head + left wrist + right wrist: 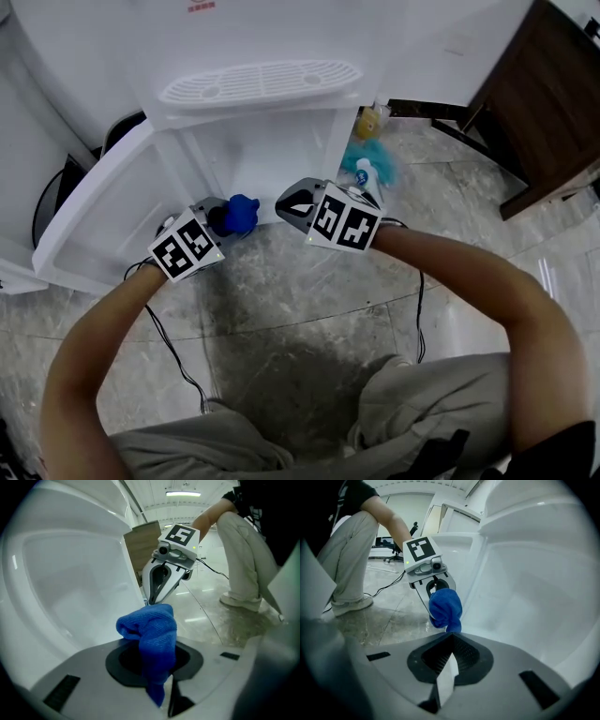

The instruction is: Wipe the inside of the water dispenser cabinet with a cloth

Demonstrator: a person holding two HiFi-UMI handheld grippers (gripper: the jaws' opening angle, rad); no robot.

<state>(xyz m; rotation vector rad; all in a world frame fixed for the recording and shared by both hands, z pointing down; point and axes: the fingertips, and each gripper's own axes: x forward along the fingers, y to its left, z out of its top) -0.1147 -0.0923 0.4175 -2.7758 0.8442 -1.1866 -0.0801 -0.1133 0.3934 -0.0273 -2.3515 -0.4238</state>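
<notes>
Left gripper view first: the left gripper [157,665] has its fingers pinching a bunched-up blue cloth [151,630]. The cloth is held right at the mouth of the water dispenser cabinet [272,155], whose door [98,216] stands open. The right gripper [449,645] sits just beside it, fingers pressed together on nothing. My guess is the actual wiping hasn't begun. I can't see the cloth touching any inner wall, so pretty much all the inside surfaces are left.
</notes>
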